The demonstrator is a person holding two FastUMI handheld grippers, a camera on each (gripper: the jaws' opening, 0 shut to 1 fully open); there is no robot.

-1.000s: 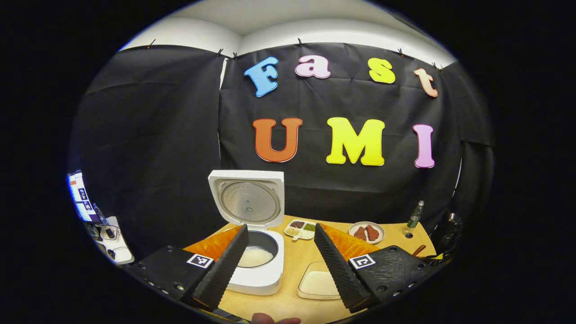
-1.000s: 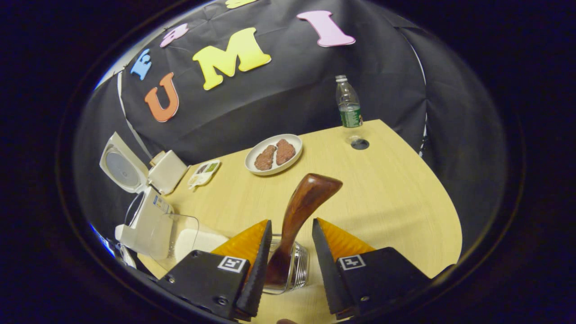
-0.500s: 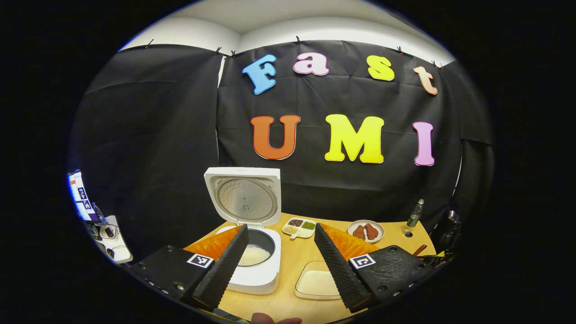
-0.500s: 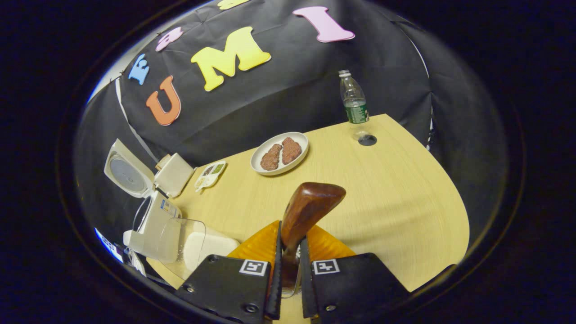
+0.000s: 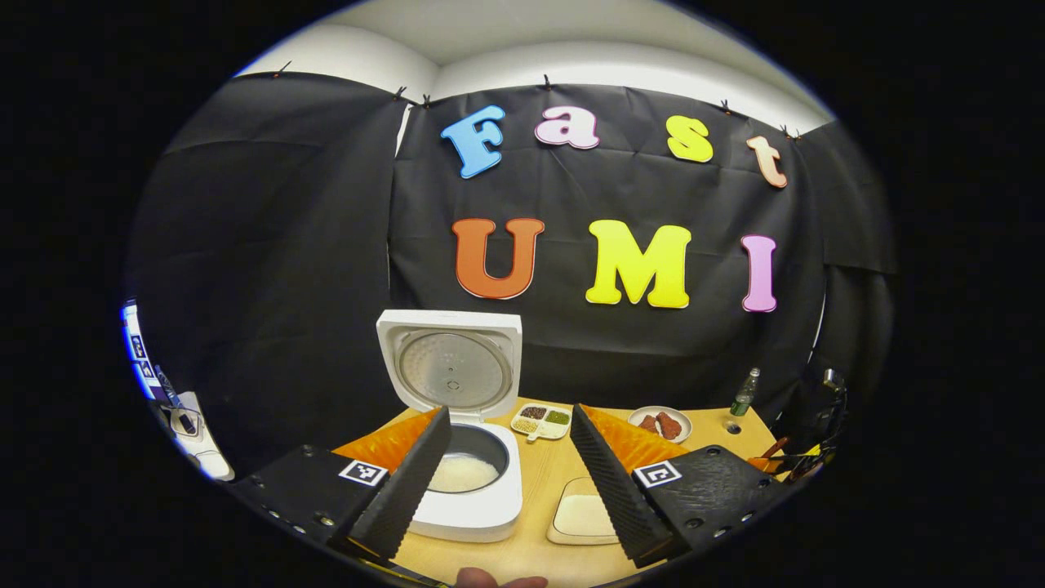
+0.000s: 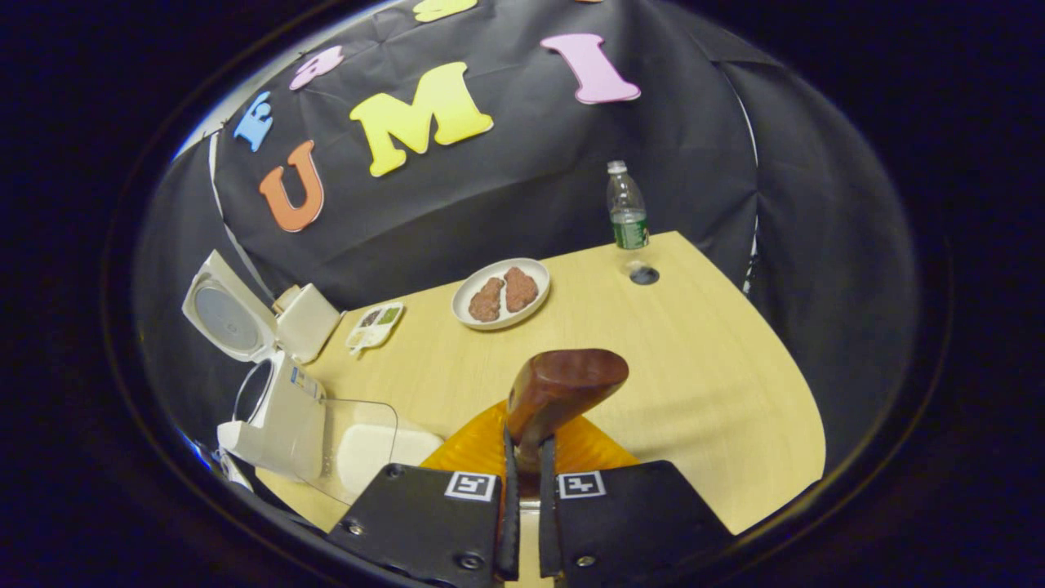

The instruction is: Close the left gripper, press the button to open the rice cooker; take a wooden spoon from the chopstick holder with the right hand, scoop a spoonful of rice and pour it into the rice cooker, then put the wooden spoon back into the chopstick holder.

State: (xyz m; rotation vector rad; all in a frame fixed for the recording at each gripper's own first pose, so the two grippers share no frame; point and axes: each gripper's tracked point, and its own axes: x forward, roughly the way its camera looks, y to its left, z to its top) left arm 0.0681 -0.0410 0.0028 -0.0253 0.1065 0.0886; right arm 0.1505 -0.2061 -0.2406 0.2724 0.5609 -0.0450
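In the right gripper view, the right gripper (image 6: pixel 522 482) is clamping its two fingers on the handle of the wooden spoon (image 6: pixel 558 390), where a second ago they were standing wide apart on either side of it. Half a second ago they had already closed, so the grip is holding. The glass holder that was showing under the spoon a second ago is now almost hidden behind the gripper body, so where the spoon's lower end sits cannot be told. To the left, the clear container of rice (image 6: pixel 371 445) is standing just beside the rice cooker (image 6: pixel 273 408), whose lid is up. Farther back on the table (image 6: pixel 718 367) are lying a small divided dish (image 6: pixel 373 324), a plate with two brown pieces (image 6: pixel 500 292) and, near the far edge, a bottle (image 6: pixel 627 206).

In the left gripper view, the left gripper (image 5: pixel 510 469) is hovering with its fingers spread well apart, as in both earlier moments. Between them, the open rice cooker (image 5: pixel 465 482) is showing white rice in its pot, and the rice container (image 5: pixel 584 518) is sitting just to its right, both almost unchanged.
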